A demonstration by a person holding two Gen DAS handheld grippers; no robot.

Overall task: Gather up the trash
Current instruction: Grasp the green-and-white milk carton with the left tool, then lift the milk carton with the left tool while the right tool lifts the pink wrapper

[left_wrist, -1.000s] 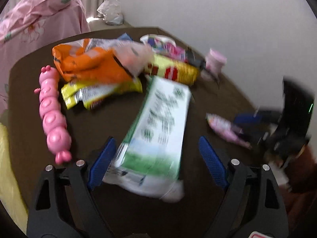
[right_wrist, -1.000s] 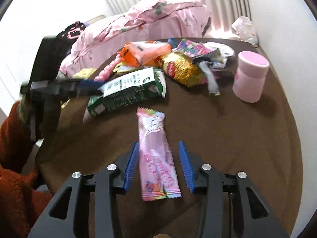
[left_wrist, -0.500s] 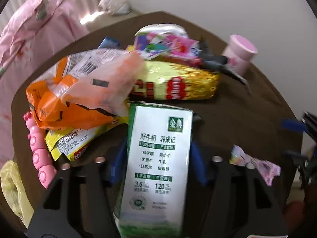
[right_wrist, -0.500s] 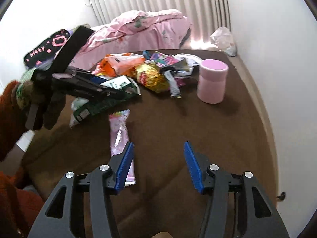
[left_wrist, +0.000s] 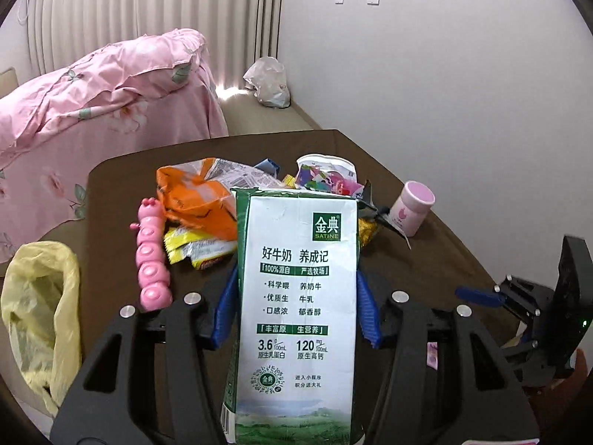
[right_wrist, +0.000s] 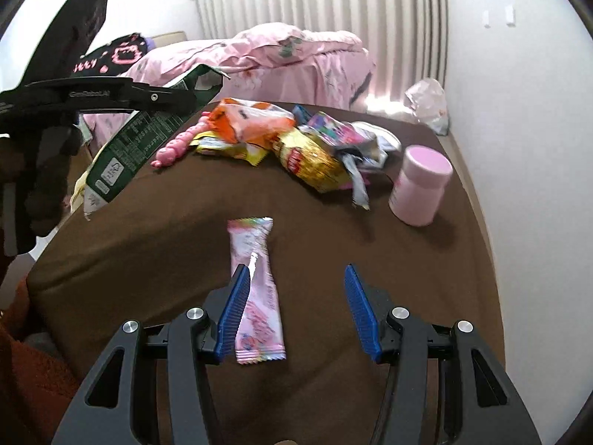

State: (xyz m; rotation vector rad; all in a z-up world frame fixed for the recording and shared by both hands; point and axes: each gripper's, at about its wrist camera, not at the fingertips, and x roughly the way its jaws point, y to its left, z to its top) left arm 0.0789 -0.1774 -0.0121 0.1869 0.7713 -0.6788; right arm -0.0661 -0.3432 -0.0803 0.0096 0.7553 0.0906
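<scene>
Now | left fingers (left_wrist: 296, 304) clamp milk carton (left_wrist: 296, 296), lifted | right fingers (right_wrist: 292, 307) widened, empty

We are in a home bedroom: a bed with a pink floral quilt (left_wrist: 111, 89), a pleated curtain (right_wrist: 333, 0) and plain white walls (left_wrist: 444, 74).

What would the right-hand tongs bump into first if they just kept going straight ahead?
Probably the bare brown tabletop. The open right tongs point down at it; the flat pink snack wrapper lies by the left finger, off the centre line. Depth is hard to judge.
</scene>
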